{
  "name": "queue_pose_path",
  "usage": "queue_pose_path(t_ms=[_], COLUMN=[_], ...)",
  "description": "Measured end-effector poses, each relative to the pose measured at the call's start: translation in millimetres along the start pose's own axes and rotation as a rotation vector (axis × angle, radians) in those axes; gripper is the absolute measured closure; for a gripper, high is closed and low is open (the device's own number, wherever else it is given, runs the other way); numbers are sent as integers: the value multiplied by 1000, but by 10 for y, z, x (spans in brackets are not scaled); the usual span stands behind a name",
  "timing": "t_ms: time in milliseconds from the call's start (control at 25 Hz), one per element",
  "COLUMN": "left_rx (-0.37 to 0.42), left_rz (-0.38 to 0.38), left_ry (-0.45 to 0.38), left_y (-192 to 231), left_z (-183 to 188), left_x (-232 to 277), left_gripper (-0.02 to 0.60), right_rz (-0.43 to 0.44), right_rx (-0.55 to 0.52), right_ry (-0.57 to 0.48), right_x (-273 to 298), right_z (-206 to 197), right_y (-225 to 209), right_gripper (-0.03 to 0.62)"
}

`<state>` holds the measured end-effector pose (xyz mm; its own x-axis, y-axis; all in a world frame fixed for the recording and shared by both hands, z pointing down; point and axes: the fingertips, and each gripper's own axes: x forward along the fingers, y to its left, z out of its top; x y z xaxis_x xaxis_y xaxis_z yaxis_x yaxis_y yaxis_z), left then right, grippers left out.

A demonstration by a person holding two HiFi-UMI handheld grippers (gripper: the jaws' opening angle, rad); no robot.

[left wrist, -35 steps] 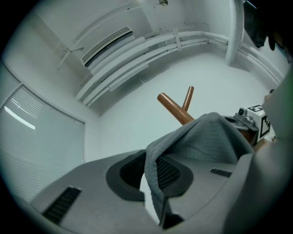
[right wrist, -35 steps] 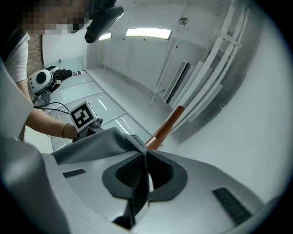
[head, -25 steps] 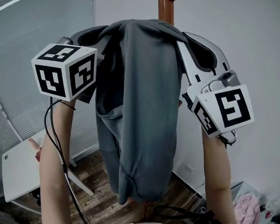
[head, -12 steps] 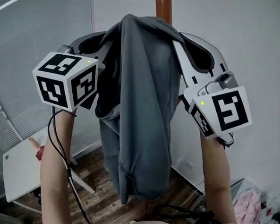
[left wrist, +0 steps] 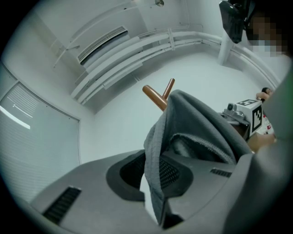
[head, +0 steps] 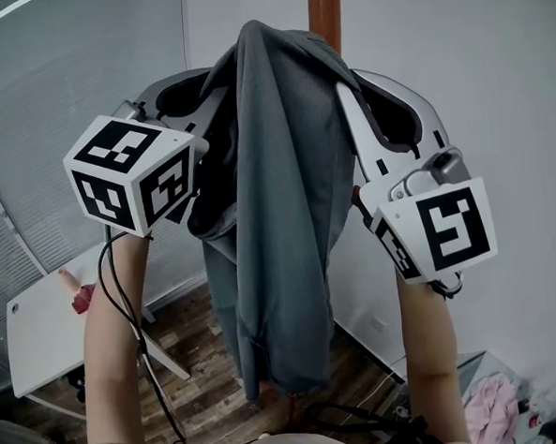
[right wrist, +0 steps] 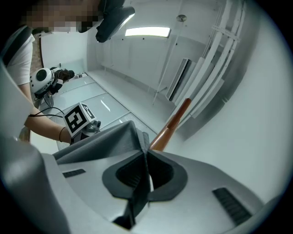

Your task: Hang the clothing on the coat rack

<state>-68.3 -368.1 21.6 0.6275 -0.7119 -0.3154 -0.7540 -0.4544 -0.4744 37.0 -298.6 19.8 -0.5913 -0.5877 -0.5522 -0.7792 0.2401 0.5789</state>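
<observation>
A grey garment [head: 278,216] hangs in long folds from both raised grippers, in front of the brown wooden coat rack pole [head: 324,12]. My left gripper [head: 209,84] is shut on the garment's upper edge [left wrist: 158,183]; its marker cube is at the left. My right gripper [head: 344,76] is shut on the same top edge, a thin fold [right wrist: 139,187] pinched between its jaws. The rack's wooden pegs [left wrist: 158,94] rise just behind the cloth in the left gripper view. In the right gripper view one peg [right wrist: 171,125] stands right beyond the jaws.
A white table [head: 50,338] stands low at the left on the wood plank floor [head: 193,372]. Pale and pink clothing lies in a bin [head: 496,409] at the bottom right. A white wall [head: 476,82] is close behind the rack. Cables trail from my left arm.
Both grippers have risen a little with the garment, and its top edge now sits higher against the pole. The hanging cloth has shifted slightly right.
</observation>
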Motion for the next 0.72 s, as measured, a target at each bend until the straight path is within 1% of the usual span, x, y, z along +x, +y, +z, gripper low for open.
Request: queue_pose_path(t_ms=[480,720], left_rx=[10,33], left_rz=[-19,-11], left_ry=[-2,-9], left_y=[-174,-230], left_z=[-53,-28], left_x=[-72,-142], left_gripper=[543,541], right_rz=[-2,-9], right_rx=[11,0], right_ry=[-12,-18], right_x=[-38,-77], right_z=[-3,57], right_y=[95,130], right_gripper=[570,569])
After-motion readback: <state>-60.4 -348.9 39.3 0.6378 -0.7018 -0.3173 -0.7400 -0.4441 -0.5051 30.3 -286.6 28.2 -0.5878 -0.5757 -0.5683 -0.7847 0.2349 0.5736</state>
